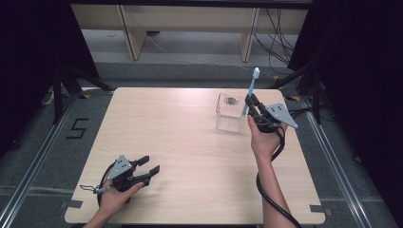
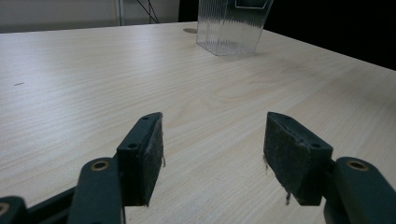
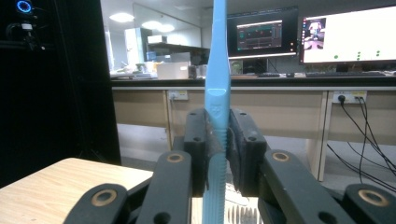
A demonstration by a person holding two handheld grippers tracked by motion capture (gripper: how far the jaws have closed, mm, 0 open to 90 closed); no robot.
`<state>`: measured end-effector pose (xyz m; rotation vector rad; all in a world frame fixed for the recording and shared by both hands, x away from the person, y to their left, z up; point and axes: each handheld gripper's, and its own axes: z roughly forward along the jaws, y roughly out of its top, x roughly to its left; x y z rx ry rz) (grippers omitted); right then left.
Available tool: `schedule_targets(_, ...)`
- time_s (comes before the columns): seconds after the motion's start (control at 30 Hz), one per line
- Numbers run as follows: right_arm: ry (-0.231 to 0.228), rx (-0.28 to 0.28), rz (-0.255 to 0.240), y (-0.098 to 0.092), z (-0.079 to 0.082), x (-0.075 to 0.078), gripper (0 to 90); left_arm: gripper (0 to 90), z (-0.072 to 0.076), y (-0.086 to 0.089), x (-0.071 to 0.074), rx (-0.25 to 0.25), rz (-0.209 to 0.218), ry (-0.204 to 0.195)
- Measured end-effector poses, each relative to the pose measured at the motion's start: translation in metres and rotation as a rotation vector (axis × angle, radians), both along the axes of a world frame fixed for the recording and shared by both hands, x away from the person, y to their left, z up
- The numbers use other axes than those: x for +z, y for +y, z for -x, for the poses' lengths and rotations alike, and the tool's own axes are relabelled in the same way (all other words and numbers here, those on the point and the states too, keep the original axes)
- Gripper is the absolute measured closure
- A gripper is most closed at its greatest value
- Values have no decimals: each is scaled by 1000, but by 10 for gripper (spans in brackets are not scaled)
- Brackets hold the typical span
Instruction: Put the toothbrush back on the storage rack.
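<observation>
A light blue toothbrush [image 1: 252, 90] stands upright, white head up, clamped in my right gripper [image 1: 250, 102] just right of a clear ribbed plastic cup [image 1: 230, 113] on the table's far right. In the right gripper view the toothbrush handle [image 3: 217, 88] rises between the two black pads [image 3: 198, 140], which press on it. My left gripper [image 1: 147, 166] rests low near the table's front left, open, with nothing between its fingers [image 2: 144, 154]. The cup [image 2: 231, 25] appears far ahead in the left gripper view.
The light wood table [image 1: 190, 156] has bare room across its middle and left. A dark round thing [image 1: 232, 100] lies inside the cup. Black curtains flank both sides; cables trail on the floor behind.
</observation>
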<state>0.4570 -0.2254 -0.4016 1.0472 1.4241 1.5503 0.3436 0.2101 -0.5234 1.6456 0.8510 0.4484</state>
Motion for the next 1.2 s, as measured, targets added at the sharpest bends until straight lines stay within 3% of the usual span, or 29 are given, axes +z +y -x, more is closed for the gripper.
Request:
schedule_targets(0.2,-10,0,8,-1,-7,-2,788,373,0,0,0,0,-1,0)
schedule_targets(0.23,6,-16,7,-1,-7,-3,788,373,0,0,0,0,-1,-1)
schedule_targets(0.6,13,-34,-9,0,-16,-10,788,373,0,0,0,-1,0,0)
schedule_targets(0.63,28,-40,1,0,-16,-10,788,373,1,1,1,6,-13,7)
schedule_targets(0.67,14,-42,8,0,-18,-11,788,373,1,1,1,5,-12,7)
schedule_targets(0.73,31,-38,12,1,-20,-13,788,373,0,0,0,-1,2,2)
schedule_targets(1.2,45,-63,12,-2,-30,-24,787,373,0,0,0,1,-6,5)
